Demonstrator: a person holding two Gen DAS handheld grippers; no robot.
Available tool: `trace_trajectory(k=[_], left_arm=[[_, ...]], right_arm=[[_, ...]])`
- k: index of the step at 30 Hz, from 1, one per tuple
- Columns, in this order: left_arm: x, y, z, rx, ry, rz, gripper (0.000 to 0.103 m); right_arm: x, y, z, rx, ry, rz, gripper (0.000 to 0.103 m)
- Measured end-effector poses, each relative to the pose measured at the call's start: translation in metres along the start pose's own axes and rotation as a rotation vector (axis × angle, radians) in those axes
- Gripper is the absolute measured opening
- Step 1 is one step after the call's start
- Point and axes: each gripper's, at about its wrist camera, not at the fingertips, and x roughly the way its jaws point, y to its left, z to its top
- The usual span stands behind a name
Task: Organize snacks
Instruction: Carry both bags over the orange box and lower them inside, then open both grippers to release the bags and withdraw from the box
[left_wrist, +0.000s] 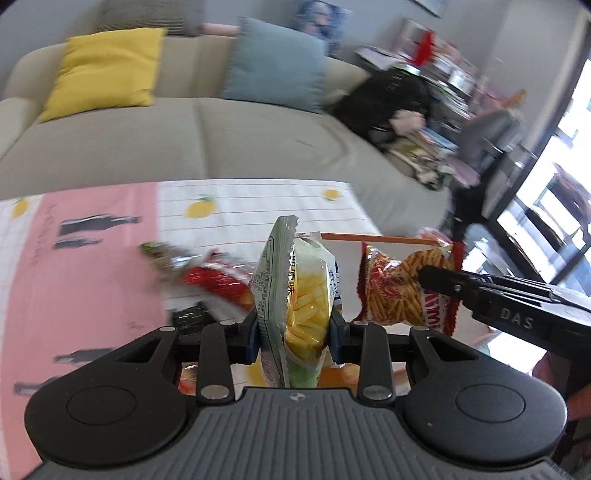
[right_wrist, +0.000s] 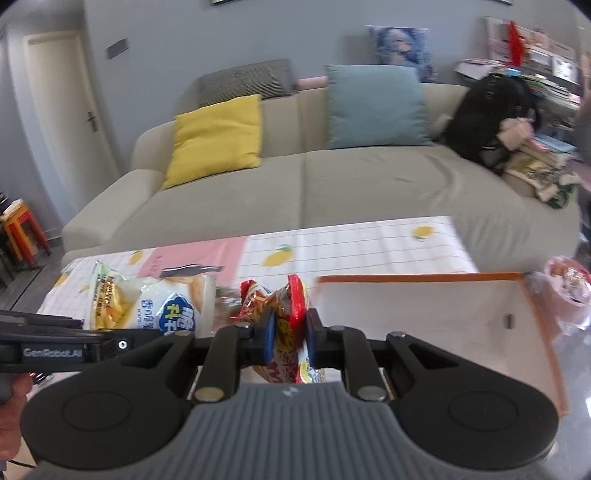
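My left gripper (left_wrist: 293, 326) is shut on a white and green bag of yellow crisps (left_wrist: 299, 295), held upright above the table. It also shows in the right wrist view (right_wrist: 147, 302) at the left. My right gripper (right_wrist: 290, 338) is shut on a red and orange bag of snack sticks (right_wrist: 286, 314), held near the left edge of a white box with orange trim (right_wrist: 424, 314). In the left wrist view that bag (left_wrist: 402, 288) hangs to the right with the right gripper (left_wrist: 439, 282) pinching it. A blurred red snack bag (left_wrist: 214, 280) lies on the table to the left.
The table has a lemon-print and pink cloth (right_wrist: 351, 243). A beige sofa (right_wrist: 332, 184) with a yellow cushion (right_wrist: 218, 136) and a blue cushion (right_wrist: 376, 107) stands behind it. A pink container (right_wrist: 569, 291) sits right of the box.
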Motion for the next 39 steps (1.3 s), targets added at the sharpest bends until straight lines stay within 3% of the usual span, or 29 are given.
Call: trace_trajectory(k=[10, 19, 32, 39], left_arm=[[0.083, -0.065, 0.013, 0.07, 0.134, -0.118, 0.038], [0.161, -0.089, 0.003, 0.048, 0.312, -0.162, 0.038], [0.228, -0.106, -0.014, 0.048, 0.497, -0.107, 0.04], [0.236, -0.104, -0.019, 0.059, 0.534, -0.103, 0.042]], right_arm=[[0.0, -0.089, 0.001, 0.013, 0.132, -0.141, 0.014], [0.045, -0.151, -0.01, 0.055, 0.33, -0.18, 0.014], [0.096, -0.186, -0.027, 0.083, 0.511, -0.201, 0.014], [0.115, -0.19, -0.042, 0.084, 0.56, -0.217, 0.014]])
